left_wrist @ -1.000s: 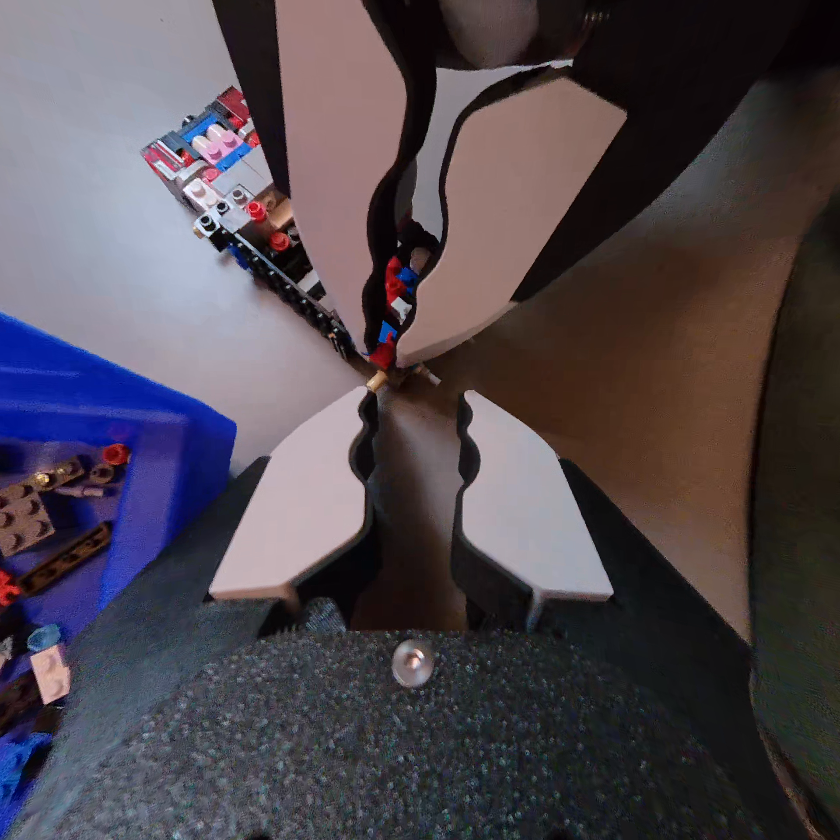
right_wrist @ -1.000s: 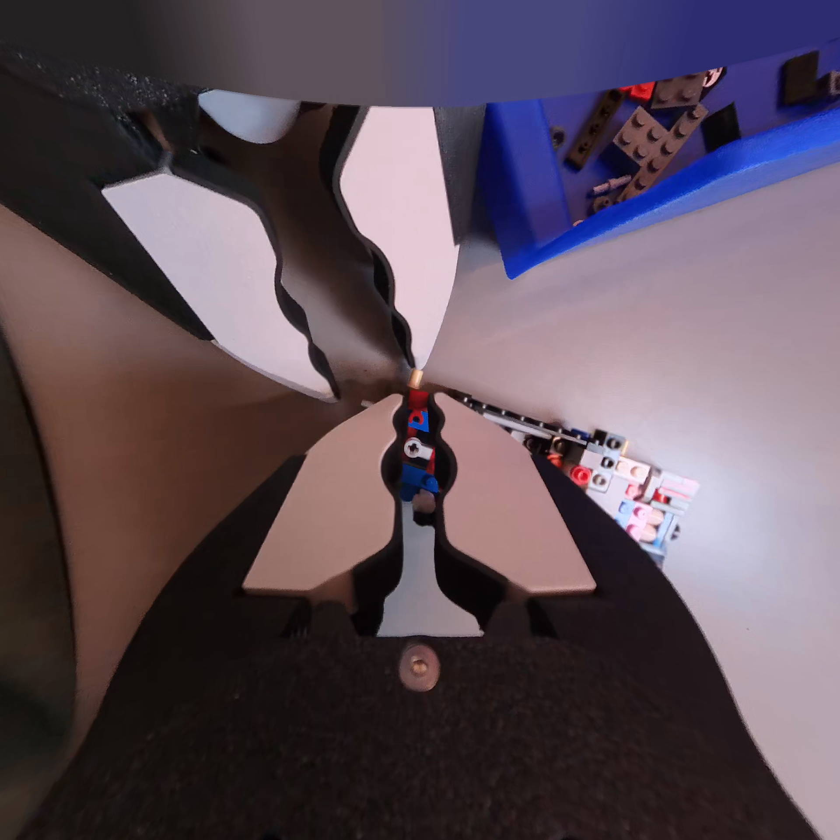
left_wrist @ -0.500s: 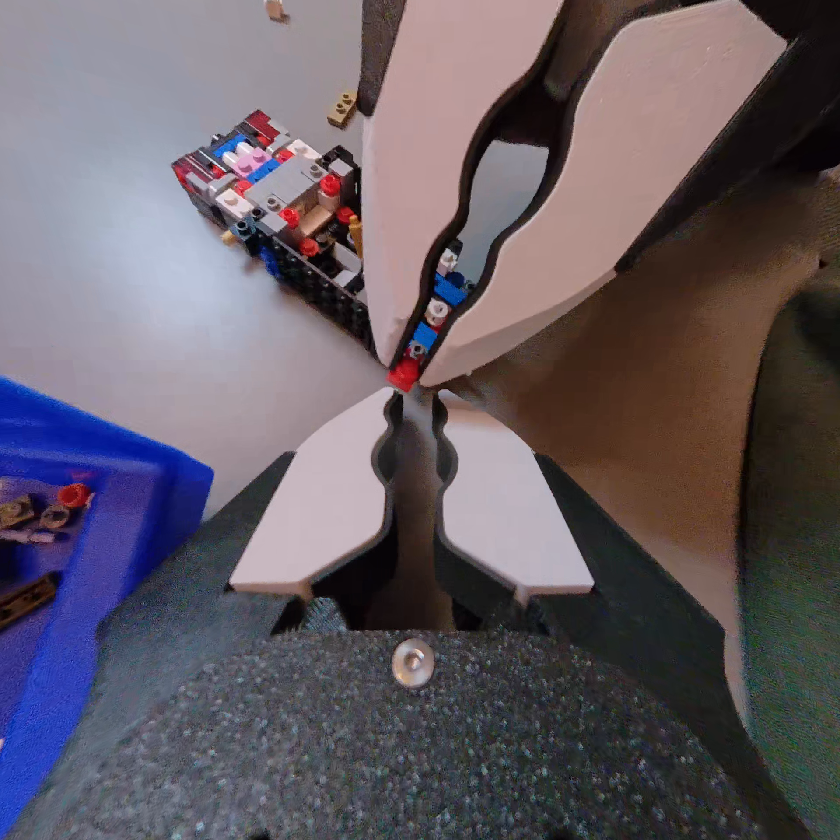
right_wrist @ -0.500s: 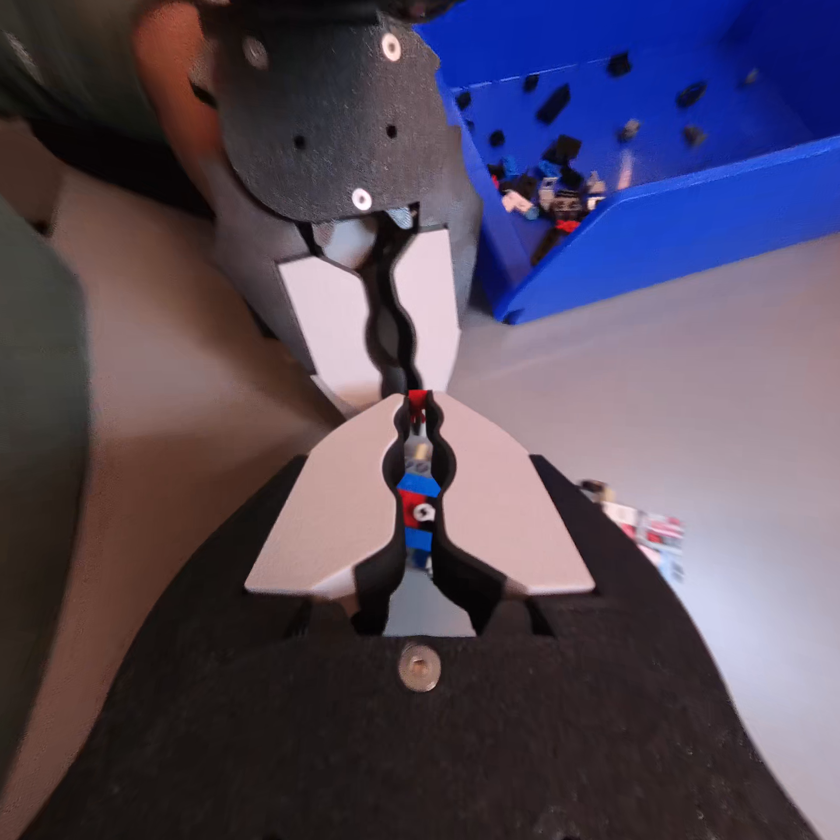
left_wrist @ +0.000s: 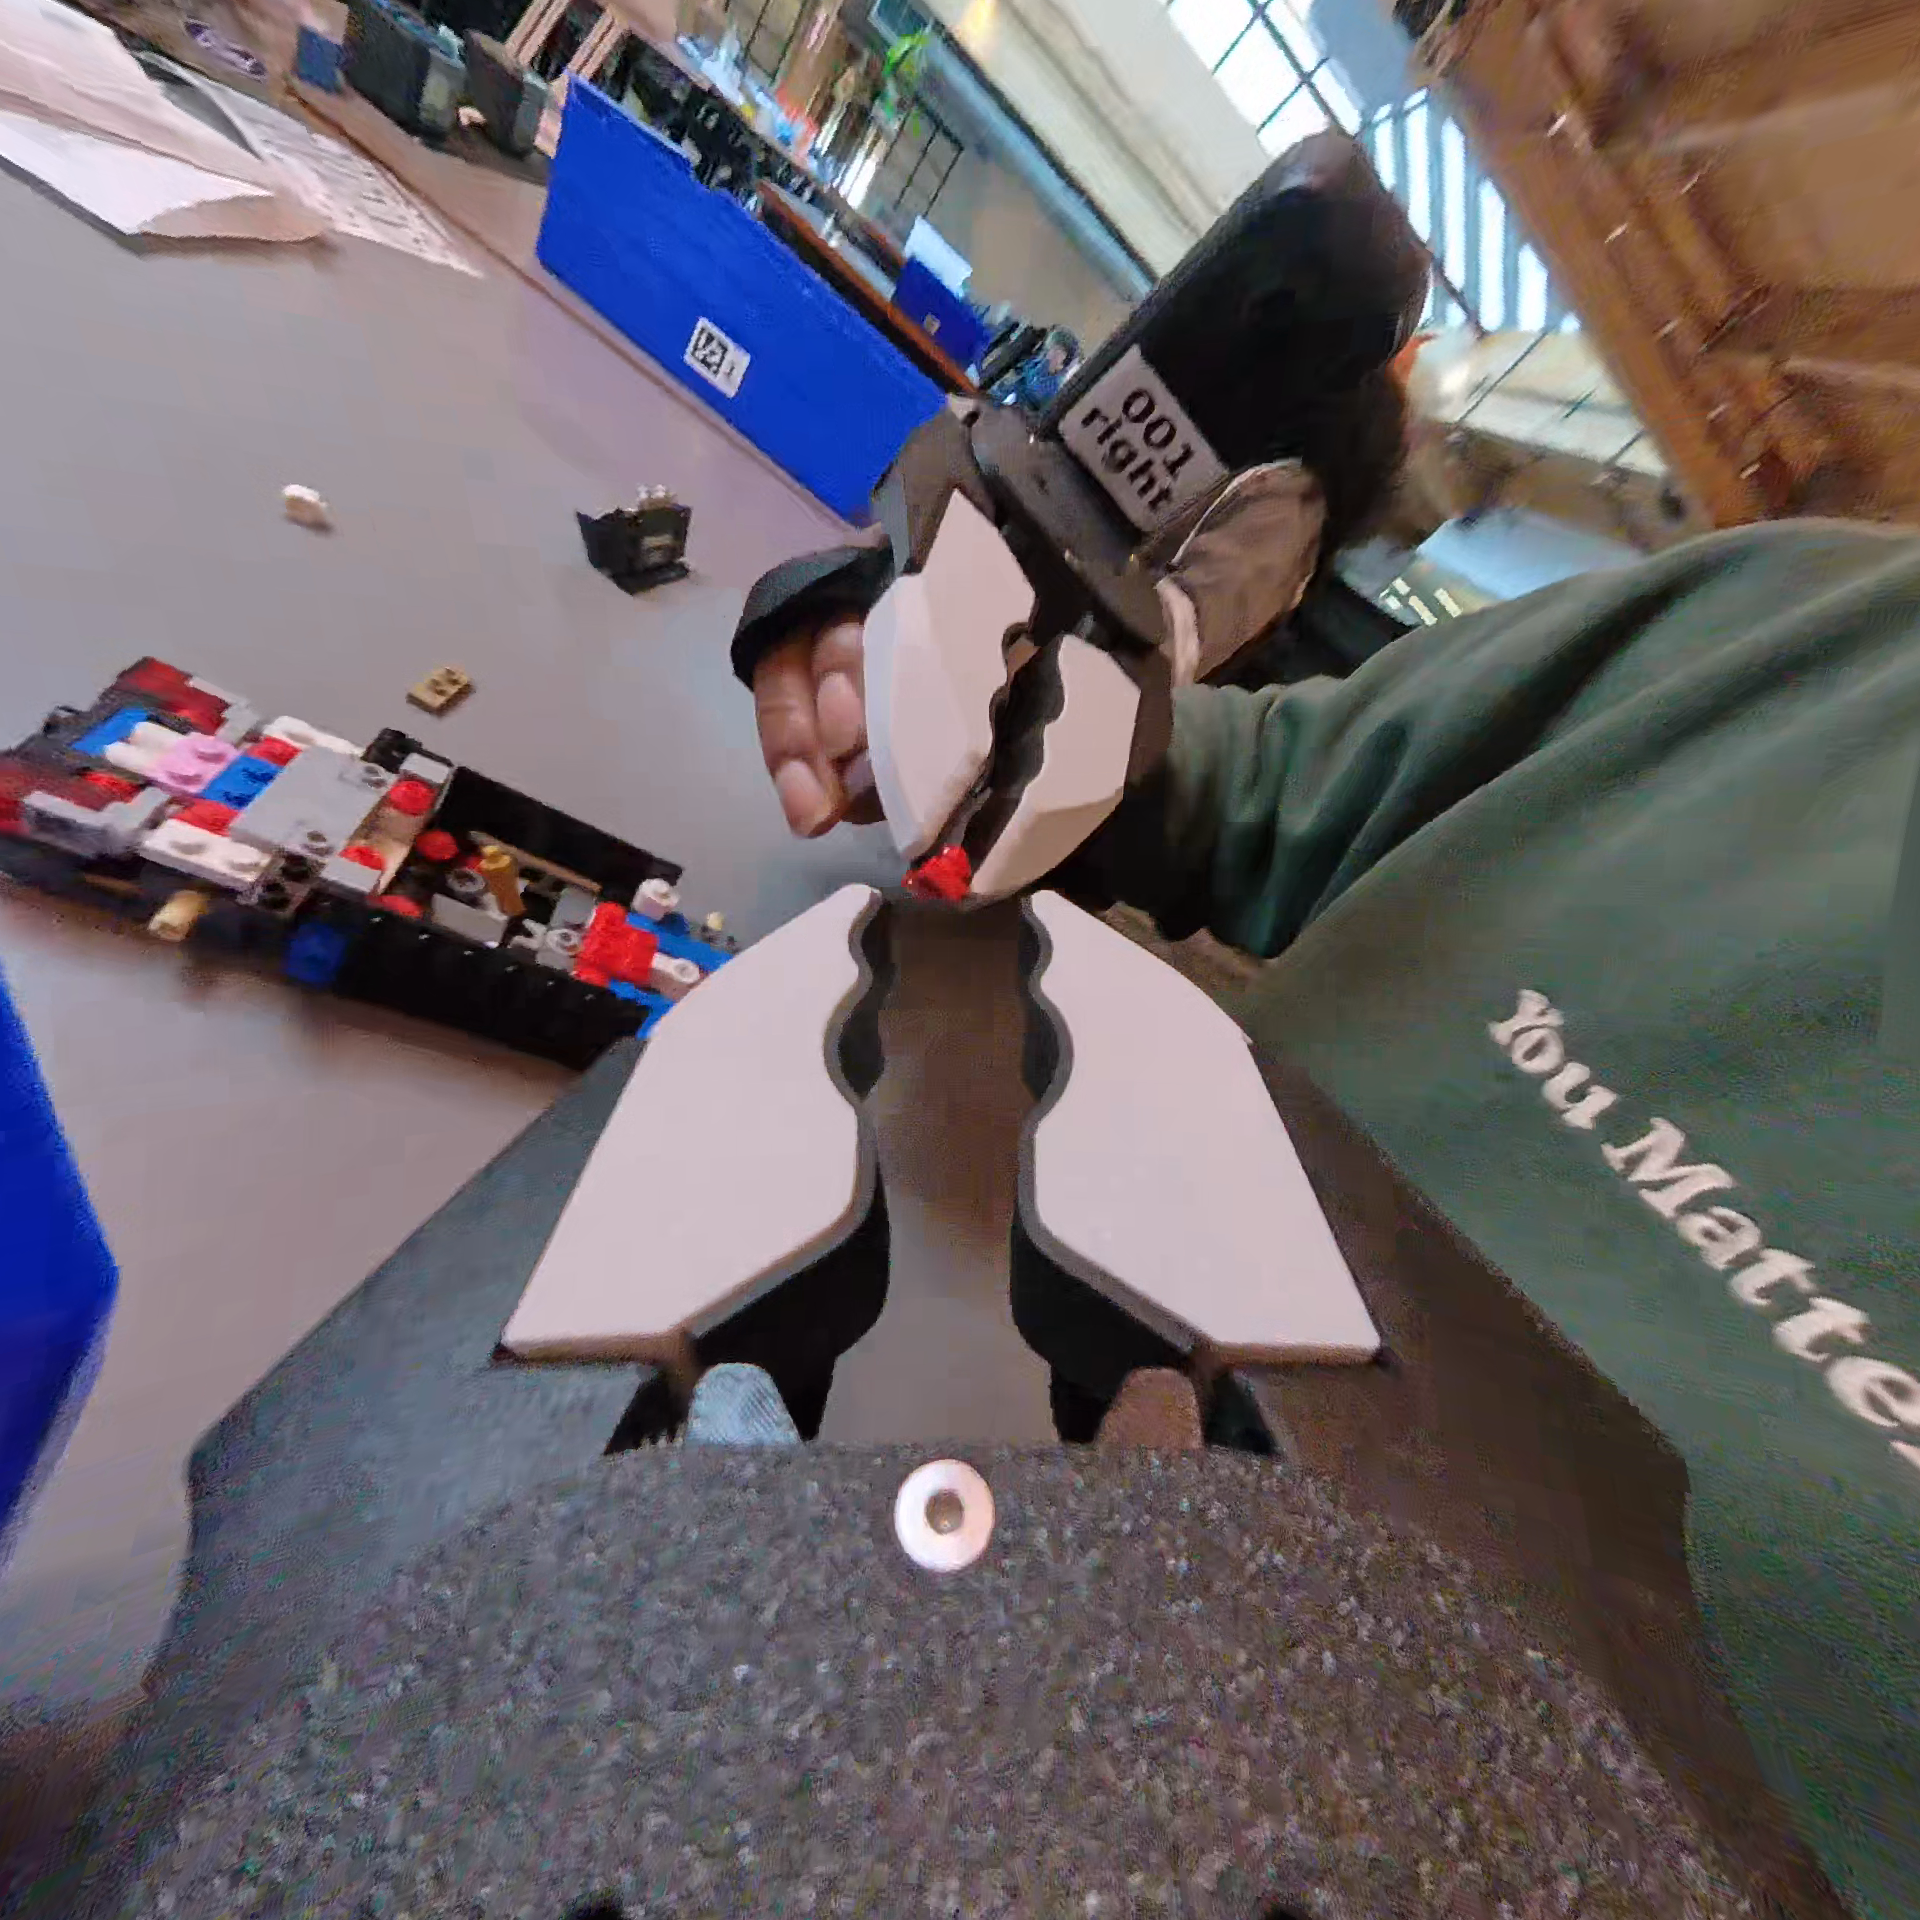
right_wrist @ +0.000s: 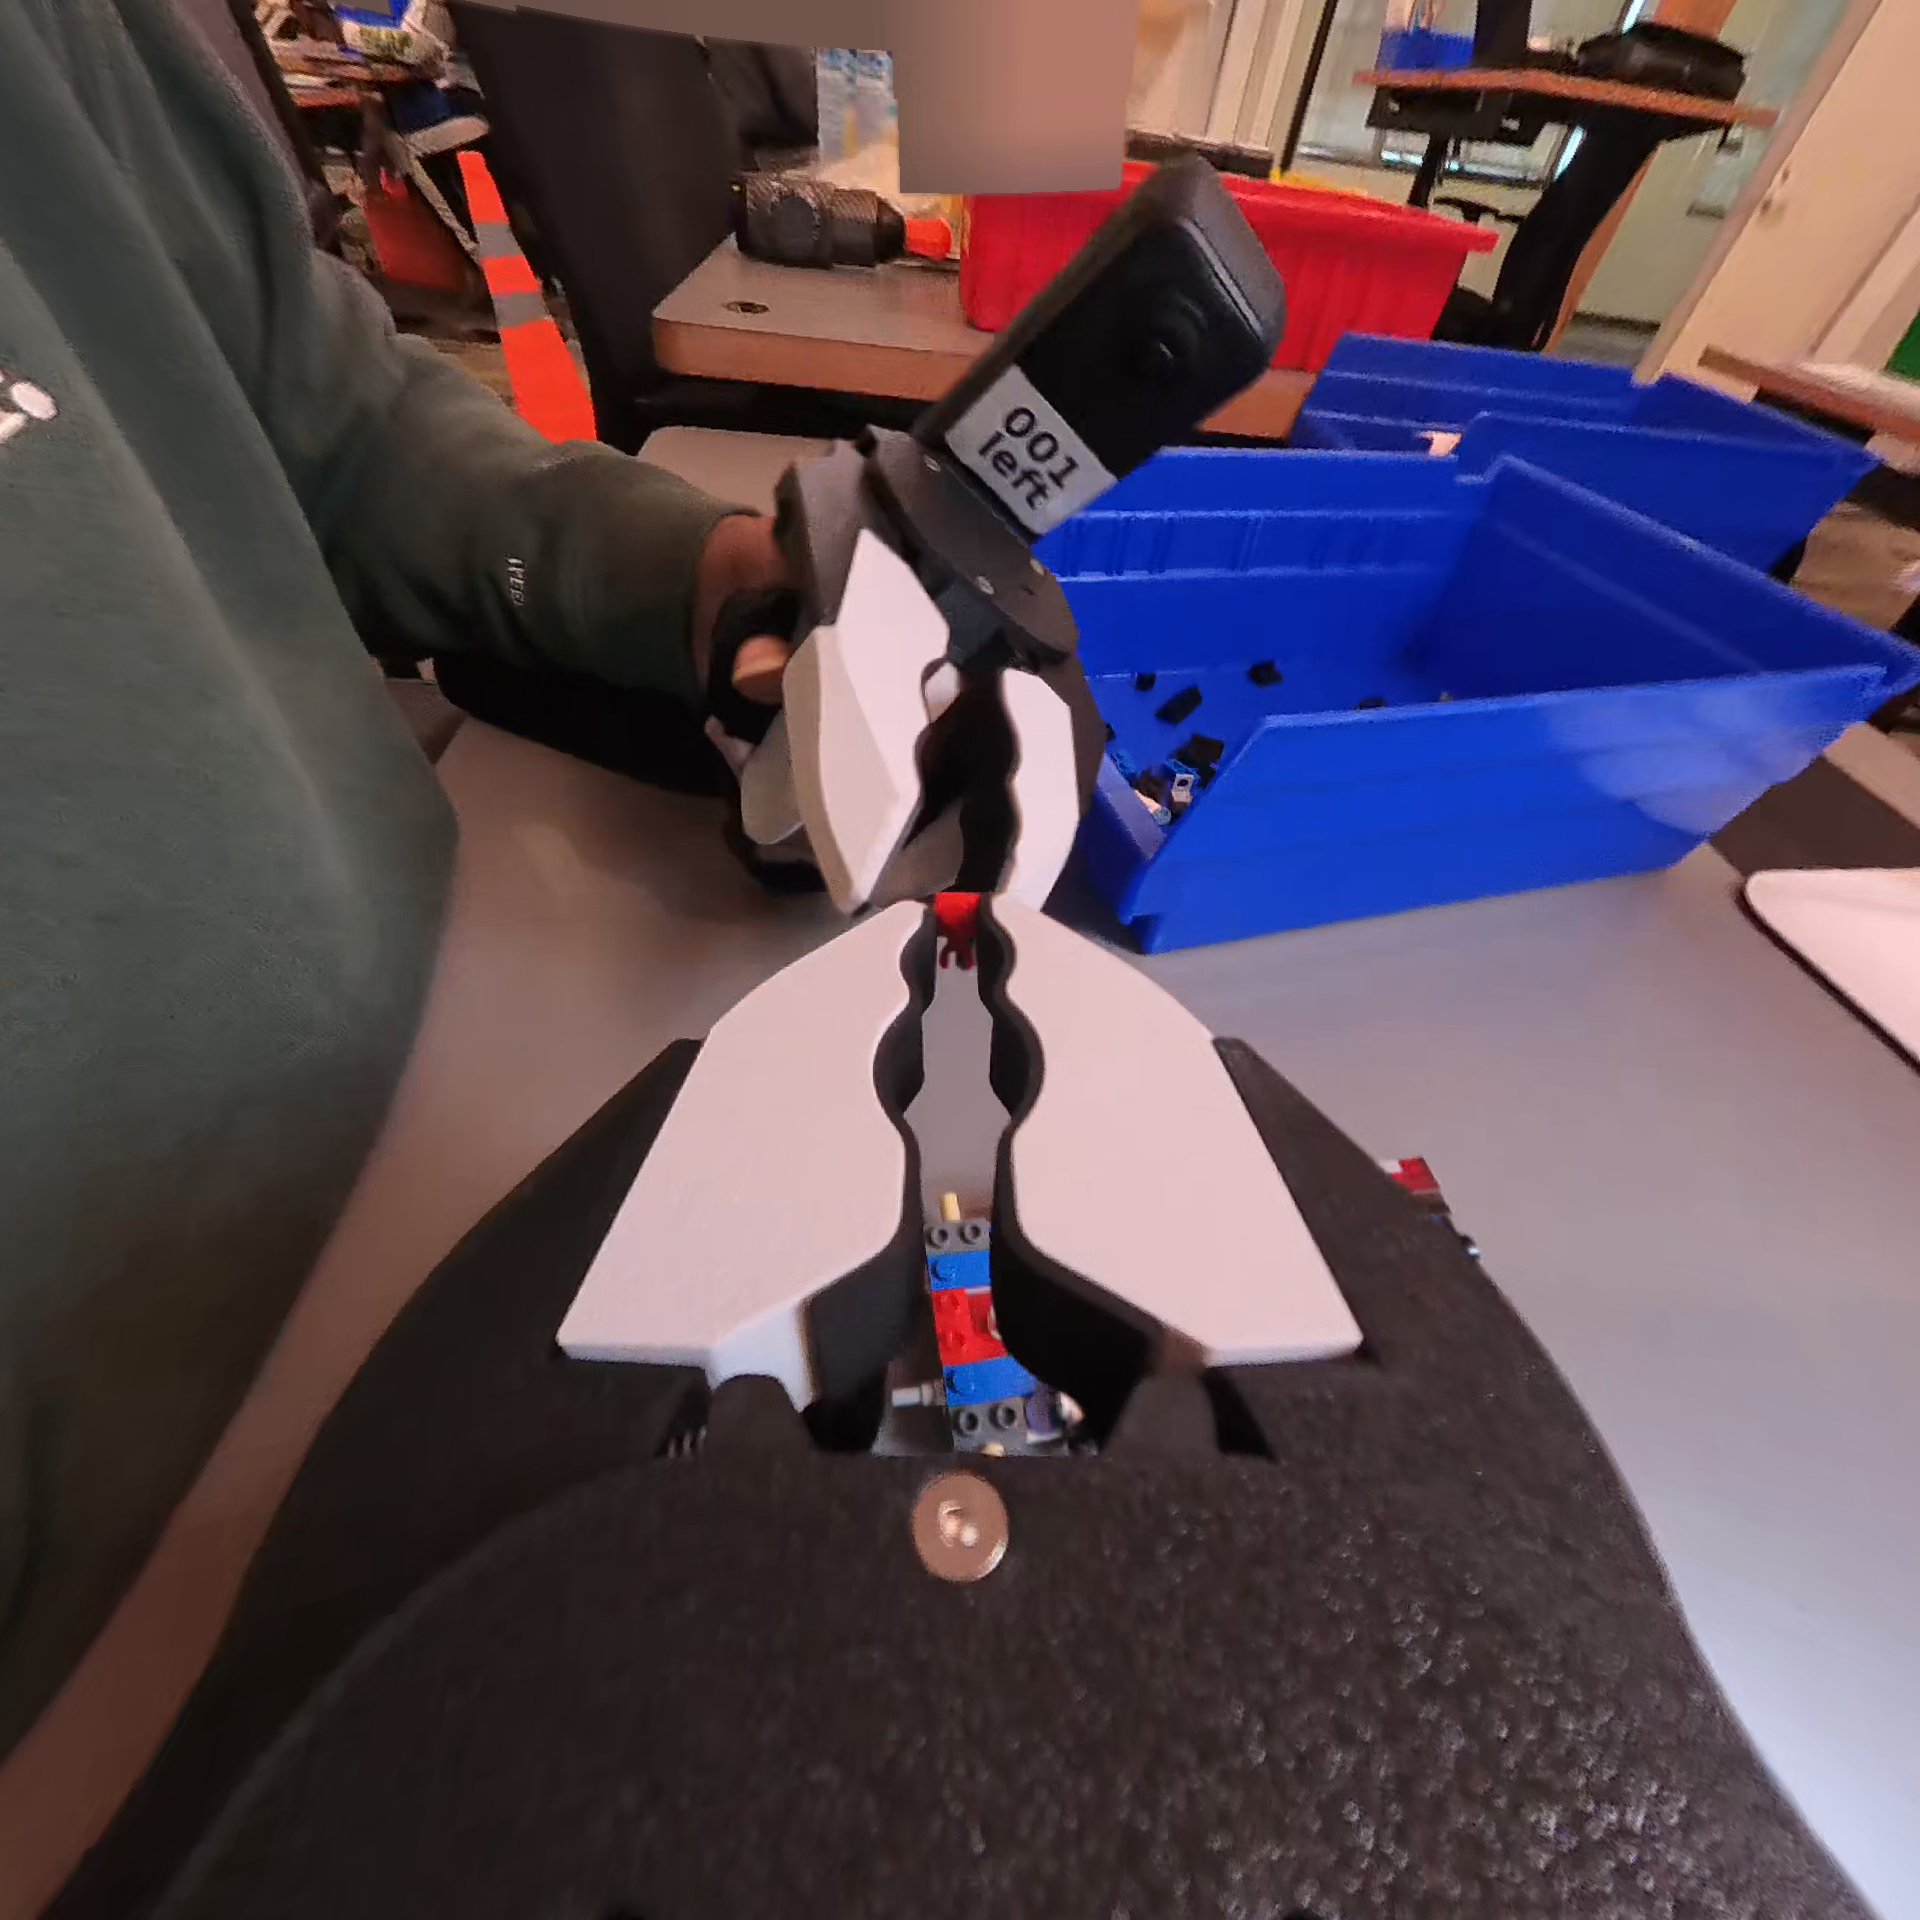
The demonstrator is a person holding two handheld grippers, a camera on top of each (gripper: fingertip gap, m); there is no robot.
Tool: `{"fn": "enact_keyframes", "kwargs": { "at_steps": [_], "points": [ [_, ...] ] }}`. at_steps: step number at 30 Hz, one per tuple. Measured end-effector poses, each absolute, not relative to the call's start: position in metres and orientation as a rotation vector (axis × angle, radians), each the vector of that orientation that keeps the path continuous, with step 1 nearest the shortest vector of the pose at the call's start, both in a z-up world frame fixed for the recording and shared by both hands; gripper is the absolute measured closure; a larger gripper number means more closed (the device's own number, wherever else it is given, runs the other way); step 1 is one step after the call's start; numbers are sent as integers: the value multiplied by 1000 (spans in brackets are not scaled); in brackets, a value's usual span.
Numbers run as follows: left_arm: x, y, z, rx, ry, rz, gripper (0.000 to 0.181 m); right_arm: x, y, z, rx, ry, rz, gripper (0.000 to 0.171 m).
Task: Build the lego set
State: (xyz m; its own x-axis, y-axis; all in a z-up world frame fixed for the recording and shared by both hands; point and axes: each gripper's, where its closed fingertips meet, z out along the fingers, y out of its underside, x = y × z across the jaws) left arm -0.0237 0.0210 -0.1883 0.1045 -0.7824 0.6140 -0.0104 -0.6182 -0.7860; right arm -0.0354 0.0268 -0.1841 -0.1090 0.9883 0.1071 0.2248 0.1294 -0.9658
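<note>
The right gripper (right_wrist: 957,920) has its jaws clamped on a small red brick (right_wrist: 954,928), pinched at the very tips and held in the air above the grey counter (left_wrist: 364,436). The left gripper (left_wrist: 951,904) faces it tip to tip, its jaws apart with nothing between them, just below the red brick in the left wrist view. Each gripper is held by a person's hand; the arms wear green sleeves (left_wrist: 1455,748).

The half-built model (left_wrist: 343,862), a long black base topped with red, blue, grey and pink bricks, lies flat on the counter to the left of the grippers. A tan brick (left_wrist: 438,688), a white piece (left_wrist: 304,505) and a small black assembly (left_wrist: 636,538) lie loose farther off. A blue bin (right_wrist: 1455,769) with scattered small parts stands on the counter, beyond the left gripper in the right wrist view.
</note>
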Motion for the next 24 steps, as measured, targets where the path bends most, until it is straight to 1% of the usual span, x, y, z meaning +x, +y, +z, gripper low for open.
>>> {"fn": "enact_keyframes", "kwargs": {
  "at_steps": [3,5,9,11,19,24],
  "points": [
    [-23,19,-179,-1710,727,-1688,160,-36,22,-181,-1191,-1508,1071,164],
    [-23,18,-179,-1704,736,-1678,164,-36,19,-179,-1171,-1510,1072,164],
    [-22,13,-178,-1694,748,-1715,166,-35,14,-178,-1131,-1516,1045,164],
    [-22,11,-180,-1705,751,-1742,170,-34,10,-181,-1119,-1535,1019,164],
    [-12,-3,-200,-1828,839,-1770,171,-24,-4,-199,-1058,-1622,783,163],
    [-9,-5,-206,-1879,803,-1847,170,-21,-6,-205,-1011,-1645,657,163]
  ]
}}
